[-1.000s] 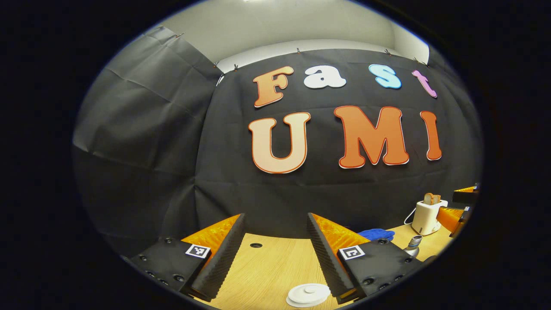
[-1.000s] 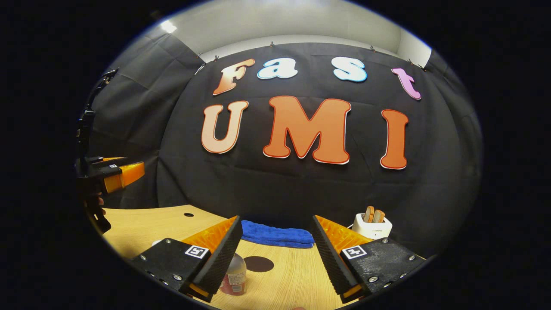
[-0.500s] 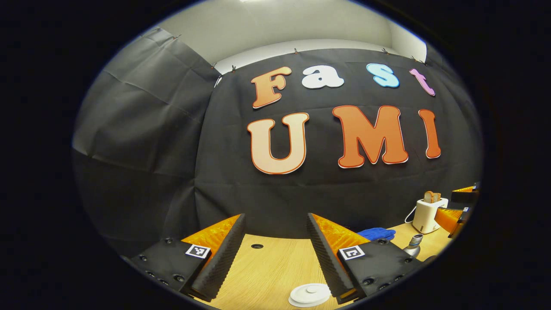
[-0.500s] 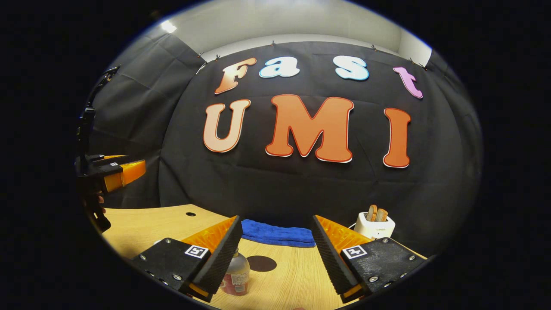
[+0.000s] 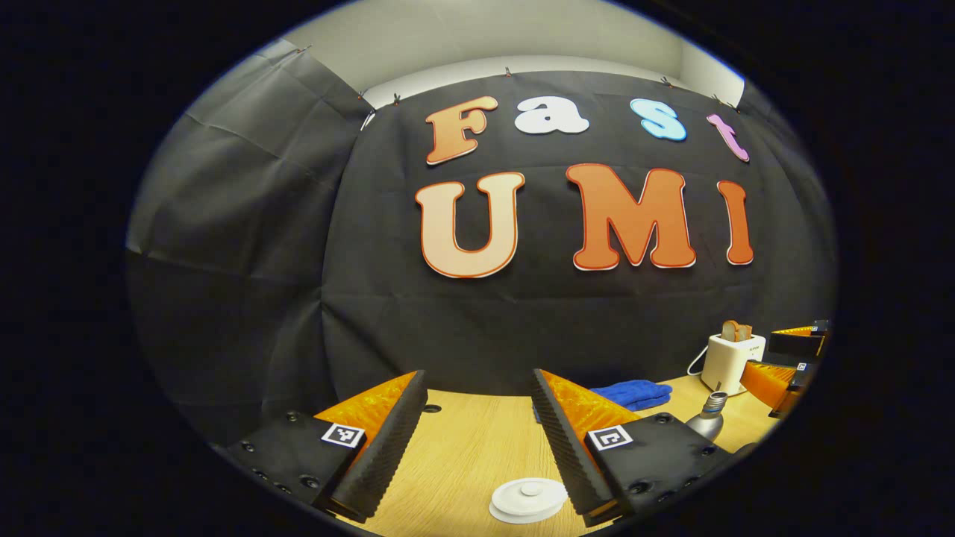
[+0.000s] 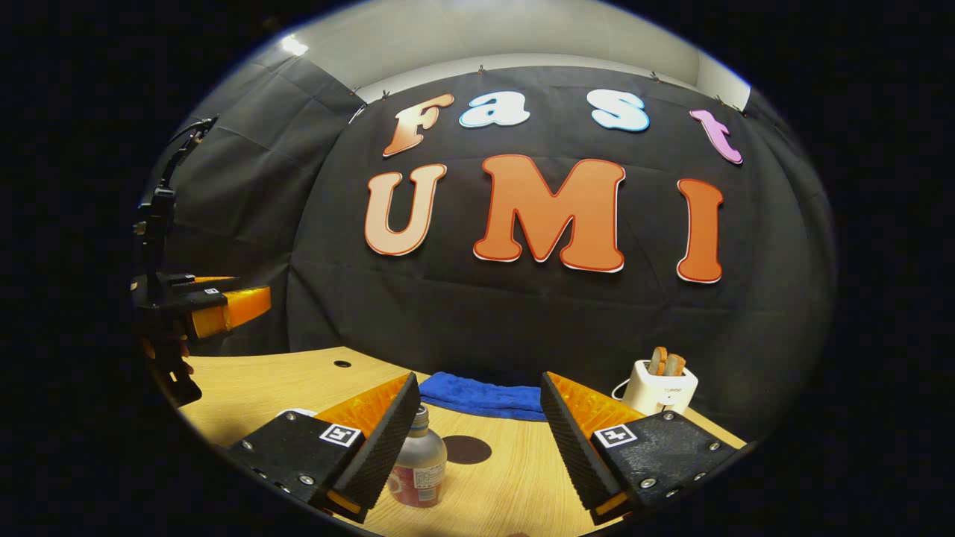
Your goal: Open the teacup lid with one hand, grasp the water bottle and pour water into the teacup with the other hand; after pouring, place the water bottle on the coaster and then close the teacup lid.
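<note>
Left tongs [image 5: 477, 388] at bottom centre of left gripper view, jaws apart, nothing between. White teacup lid [image 5: 527, 500] flat on bench [image 5: 462, 455] at bottom edge, just left of one finger.

Right tongs [image 6: 477, 388] at bottom centre of right gripper view, jaws apart, empty. Water bottle [image 6: 419, 468] upright, lower centre, beside one finger. Dark coaster [image 6: 466, 450] just right of bottle. Blue cloth [image 6: 481, 397] and toaster [image 6: 660, 388] behind.

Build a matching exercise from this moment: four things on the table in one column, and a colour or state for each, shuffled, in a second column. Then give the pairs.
1. teacup lid
2. water bottle
3. coaster
4. toaster

A. blue, crumpled
B. dark round disc, bare
C. white, flat on the table
D. holds bread slices
E. upright, beside the right gripper

Pairs: 1-C, 2-E, 3-B, 4-D. A fits the cloth.
</note>
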`<state>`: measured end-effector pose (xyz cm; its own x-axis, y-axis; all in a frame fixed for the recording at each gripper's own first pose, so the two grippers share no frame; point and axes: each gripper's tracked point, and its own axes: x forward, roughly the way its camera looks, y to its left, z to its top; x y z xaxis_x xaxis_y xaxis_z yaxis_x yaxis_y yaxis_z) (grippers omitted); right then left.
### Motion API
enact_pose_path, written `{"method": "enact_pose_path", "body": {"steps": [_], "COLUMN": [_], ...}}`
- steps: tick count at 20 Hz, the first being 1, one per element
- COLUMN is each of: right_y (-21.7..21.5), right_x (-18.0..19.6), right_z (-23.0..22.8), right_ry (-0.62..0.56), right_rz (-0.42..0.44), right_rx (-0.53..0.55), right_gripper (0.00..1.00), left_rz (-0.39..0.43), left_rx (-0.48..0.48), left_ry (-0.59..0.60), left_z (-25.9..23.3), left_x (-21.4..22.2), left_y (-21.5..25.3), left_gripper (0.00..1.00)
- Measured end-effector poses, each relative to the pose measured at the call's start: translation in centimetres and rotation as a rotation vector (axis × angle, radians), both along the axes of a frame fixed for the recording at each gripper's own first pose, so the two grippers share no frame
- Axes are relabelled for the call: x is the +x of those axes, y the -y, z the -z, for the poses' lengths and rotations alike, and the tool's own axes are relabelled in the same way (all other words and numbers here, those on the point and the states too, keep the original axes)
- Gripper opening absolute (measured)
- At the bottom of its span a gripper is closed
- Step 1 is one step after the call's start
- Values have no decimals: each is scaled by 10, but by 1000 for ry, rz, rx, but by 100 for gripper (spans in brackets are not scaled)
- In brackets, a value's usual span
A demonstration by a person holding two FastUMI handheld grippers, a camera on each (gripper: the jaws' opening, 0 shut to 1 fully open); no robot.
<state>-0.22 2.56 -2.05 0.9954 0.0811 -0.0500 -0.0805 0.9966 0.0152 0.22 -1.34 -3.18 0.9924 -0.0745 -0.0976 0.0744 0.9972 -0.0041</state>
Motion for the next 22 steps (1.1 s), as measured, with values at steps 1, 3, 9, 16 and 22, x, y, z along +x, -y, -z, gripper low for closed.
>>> {"method": "enact_pose_path", "body": {"steps": [1, 3, 9, 16, 22], "right_y": [-2, -7, -19, -38, -50], "right_x": [-1, -4, -12, -19, -16], "right_z": [2, 6, 30, 51, 81], "right_ry": [-5, -12, -59, -80, -147], "right_rz": [-11, -35, -75, -135, -170], "right_rx": [5, 17, -13, -73, -80], "right_gripper": [98, 97, 98, 98, 98], "left_rz": [14, 42, 89, 143, 155], "left_rx": [4, 9, 66, 68, 106], "left_ry": [-19, -58, -164, -260, -365], "left_z": [8, 21, 73, 122, 162], "left_x": [-1, -3, -13, -19, -18], "left_y": [3, 10, 22, 34, 42], "left_gripper": [92, 95, 94, 94, 92]}}
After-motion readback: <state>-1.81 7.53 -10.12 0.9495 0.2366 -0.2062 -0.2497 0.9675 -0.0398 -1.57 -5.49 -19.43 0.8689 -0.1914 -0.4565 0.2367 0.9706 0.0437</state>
